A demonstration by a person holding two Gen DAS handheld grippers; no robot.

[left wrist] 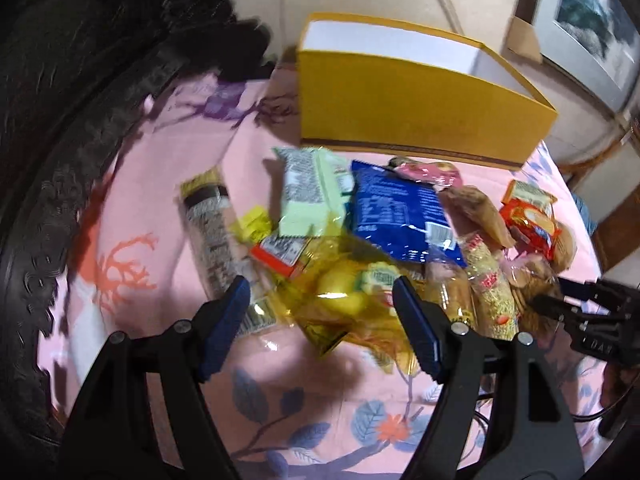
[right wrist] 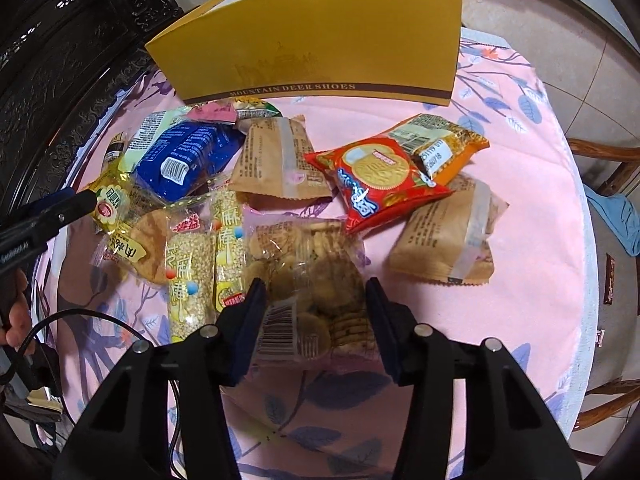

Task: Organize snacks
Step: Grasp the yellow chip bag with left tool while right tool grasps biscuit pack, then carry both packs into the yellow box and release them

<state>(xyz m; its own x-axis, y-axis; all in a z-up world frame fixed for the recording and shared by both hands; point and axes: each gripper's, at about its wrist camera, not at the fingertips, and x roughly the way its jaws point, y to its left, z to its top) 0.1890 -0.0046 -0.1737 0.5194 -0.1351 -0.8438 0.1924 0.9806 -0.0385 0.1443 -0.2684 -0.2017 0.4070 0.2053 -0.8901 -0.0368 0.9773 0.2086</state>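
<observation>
A pile of snack packs lies on a pink floral tablecloth (right wrist: 520, 184) in front of an open yellow shoe box (left wrist: 400, 112), also in the right wrist view (right wrist: 320, 52). My left gripper (left wrist: 320, 300) is open, its fingers either side of a clear yellow cake pack (left wrist: 344, 296). My right gripper (right wrist: 314, 308) is open, its fingers straddling a clear bag of small round biscuits (right wrist: 308, 288). A blue pack (left wrist: 400, 216), a pale green pack (left wrist: 312, 196), a red cookie pack (right wrist: 376, 184), two sesame bars (right wrist: 200, 272) and brown paper packs (right wrist: 276, 160) lie around.
Dark carved furniture (left wrist: 60, 160) stands at the table's left. A wooden chair (right wrist: 608, 168) with blue cloth is to the right. The other gripper shows at the left edge of the right wrist view (right wrist: 52, 212). A cable (right wrist: 80, 320) trails at front left.
</observation>
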